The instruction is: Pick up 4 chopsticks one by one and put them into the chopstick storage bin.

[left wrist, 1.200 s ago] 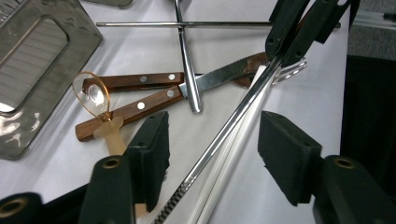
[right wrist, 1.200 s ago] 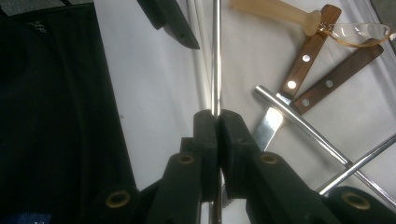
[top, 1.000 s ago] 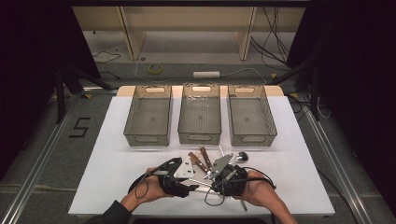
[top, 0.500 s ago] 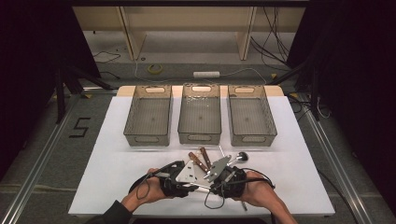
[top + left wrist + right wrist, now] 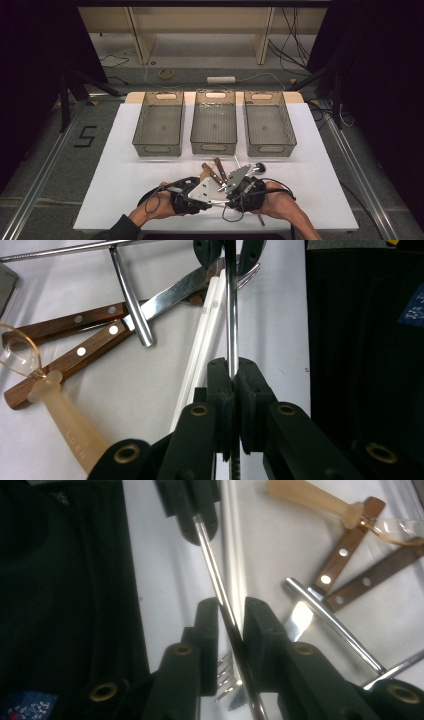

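The left tool (image 5: 233, 385) is clamped tight on a steel fork handle (image 5: 231, 315); the right tool (image 5: 231, 625), whose jaws have just been opening, straddles the same handle loosely near the tines. To hand over well, the right tool should clear fully before the left lifts the fork off the white chopsticks (image 5: 202, 335) toward the bins (image 5: 214, 122) across the surface (image 5: 125, 170).

A white table (image 5: 125, 200) stands on a grey floor (image 5: 45, 165) marked with a black "5" (image 5: 85, 136), flanked by black curtains (image 5: 30, 60), with a beige shelf unit (image 5: 200, 30) and loose cables (image 5: 165, 74) beyond its far edge.
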A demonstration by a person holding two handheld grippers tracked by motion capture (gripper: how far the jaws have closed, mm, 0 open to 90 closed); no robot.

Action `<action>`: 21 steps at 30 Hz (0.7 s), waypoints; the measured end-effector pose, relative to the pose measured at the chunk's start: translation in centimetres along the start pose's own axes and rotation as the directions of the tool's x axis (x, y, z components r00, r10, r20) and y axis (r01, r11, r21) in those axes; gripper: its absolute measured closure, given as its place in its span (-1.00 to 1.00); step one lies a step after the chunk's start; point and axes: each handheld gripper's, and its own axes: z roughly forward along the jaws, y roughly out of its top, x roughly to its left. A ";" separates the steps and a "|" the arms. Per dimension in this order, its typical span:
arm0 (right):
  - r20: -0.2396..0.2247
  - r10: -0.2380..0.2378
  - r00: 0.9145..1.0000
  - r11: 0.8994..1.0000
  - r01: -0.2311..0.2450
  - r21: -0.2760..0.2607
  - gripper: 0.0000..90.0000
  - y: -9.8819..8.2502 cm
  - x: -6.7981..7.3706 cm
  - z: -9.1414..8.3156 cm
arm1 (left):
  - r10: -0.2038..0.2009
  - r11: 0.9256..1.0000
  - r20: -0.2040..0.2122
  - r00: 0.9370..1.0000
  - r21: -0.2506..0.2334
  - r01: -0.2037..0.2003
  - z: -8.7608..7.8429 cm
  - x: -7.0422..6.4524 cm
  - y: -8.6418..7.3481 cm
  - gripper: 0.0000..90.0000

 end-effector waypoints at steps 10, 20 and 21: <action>0.053 0.172 0.984 0.973 -0.161 -0.163 0.01 -0.6 -1.0 -2.3 | -0.083 0.996 -0.068 0.994 -0.023 0.082 -0.7 1.0 -0.6 0.90; 0.113 0.355 0.928 0.890 -0.299 -0.344 -0.18 -2.4 -1.6 -4.1 | -0.204 0.977 -0.159 0.966 -0.095 0.190 -2.3 2.3 -1.3 0.90; 0.113 0.369 0.923 0.884 -0.311 -0.349 -0.20 -2.7 -1.6 -4.1 | -0.216 0.974 -0.165 0.962 -0.107 0.200 -2.4 2.5 -1.4 0.90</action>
